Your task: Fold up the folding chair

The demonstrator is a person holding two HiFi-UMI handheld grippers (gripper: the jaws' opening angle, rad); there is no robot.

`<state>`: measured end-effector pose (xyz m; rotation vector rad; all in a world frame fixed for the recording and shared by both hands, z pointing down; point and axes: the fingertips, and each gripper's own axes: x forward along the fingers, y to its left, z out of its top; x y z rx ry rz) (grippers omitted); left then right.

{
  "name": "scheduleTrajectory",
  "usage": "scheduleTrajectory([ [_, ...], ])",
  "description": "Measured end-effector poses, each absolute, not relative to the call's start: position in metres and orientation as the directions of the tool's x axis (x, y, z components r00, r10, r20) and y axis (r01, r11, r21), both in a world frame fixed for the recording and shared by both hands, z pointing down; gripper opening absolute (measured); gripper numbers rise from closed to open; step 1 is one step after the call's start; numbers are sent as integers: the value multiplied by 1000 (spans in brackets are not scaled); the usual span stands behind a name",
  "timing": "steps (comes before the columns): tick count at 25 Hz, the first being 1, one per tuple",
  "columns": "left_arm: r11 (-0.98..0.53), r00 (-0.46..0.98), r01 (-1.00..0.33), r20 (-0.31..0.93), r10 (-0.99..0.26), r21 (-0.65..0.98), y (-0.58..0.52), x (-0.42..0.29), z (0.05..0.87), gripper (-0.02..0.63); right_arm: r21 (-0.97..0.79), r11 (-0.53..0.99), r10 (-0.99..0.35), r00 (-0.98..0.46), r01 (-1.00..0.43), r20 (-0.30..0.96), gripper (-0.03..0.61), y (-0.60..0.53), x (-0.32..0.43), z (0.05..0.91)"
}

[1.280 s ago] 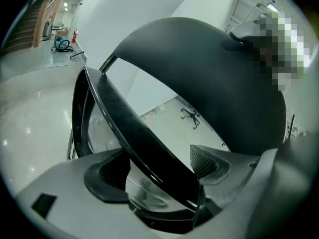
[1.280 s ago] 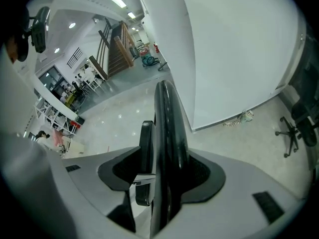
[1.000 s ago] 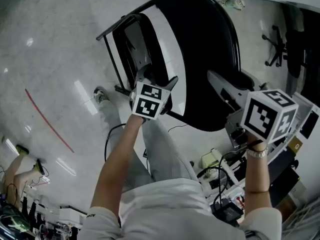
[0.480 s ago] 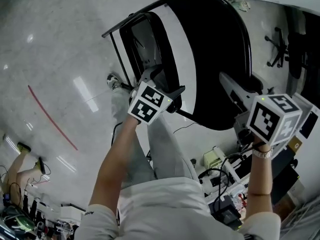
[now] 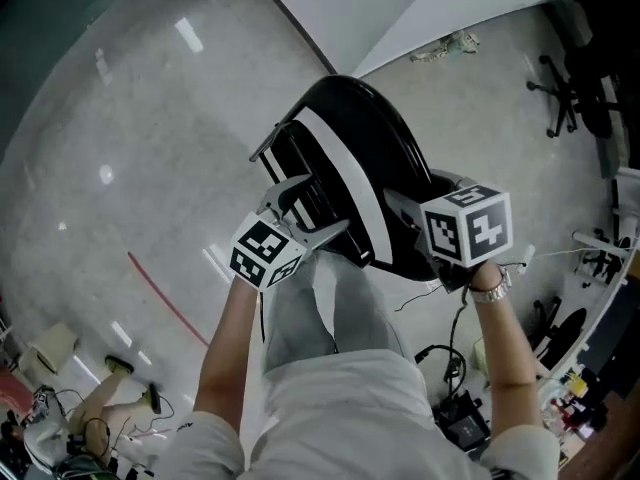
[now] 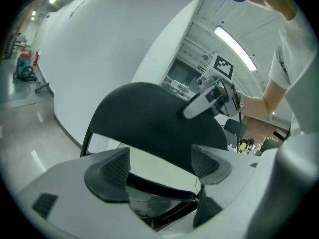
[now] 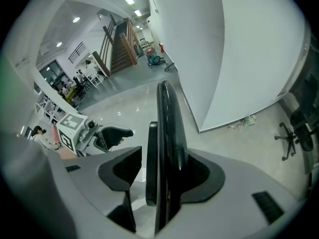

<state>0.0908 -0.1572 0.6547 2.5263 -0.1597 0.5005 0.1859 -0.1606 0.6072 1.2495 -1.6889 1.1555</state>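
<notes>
Black chair [image 5: 385,158] on the pale floor [image 5: 150,148] straight ahead, seat swung up close to the back, so nearly flat; long axis upright, tilted a little away. Right gripper [image 5: 408,211] at the back's top edge, jaws narrow and closed on that edge, panel running edge-on between the pads. Left gripper [image 5: 312,206] at the seat's front rim, jaws wide, rim lying low between them but touched by neither pad. Seen from the left jaws: back looming beyond, seat rim crossing sideways beneath. Probably down to the last squeeze: seat to be pushed from the left toward the back, with the right side holding the frame steady. Left nearer the seat, right nearer the back. Risk of the frame tipping or the legs skidding on the glossy floor. No containers nearby.
</notes>
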Motion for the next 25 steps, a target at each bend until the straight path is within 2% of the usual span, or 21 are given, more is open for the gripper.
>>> scheduleTrajectory([
  [7, -933, 939, -117, 344, 8, 340, -178, 86, 560, 394, -296, 136, -314, -325, -945, 892, 235, -156, 146, 592],
  [12, -962, 931, -3, 351, 97, 274, -186, 84, 511, 394, -330, 136, -295, -356, -934, 887, 235, -148, 138, 590],
  [16, -979, 867, 137, 459, 193, 154, -191, 79, 490, 394, -403, 140, -286, -426, -905, 858, 235, -143, 122, 583],
  [21, -915, 677, 404, 668, 309, 13, -184, 90, 500, 394, -413, 157, -283, -441, -897, 851, 235, -142, 105, 575],
  [25, -847, 522, 531, 798, 300, -29, -188, 102, 518, 394, -386, 186, -238, -423, -904, 875, 235, -132, 90, 578],
])
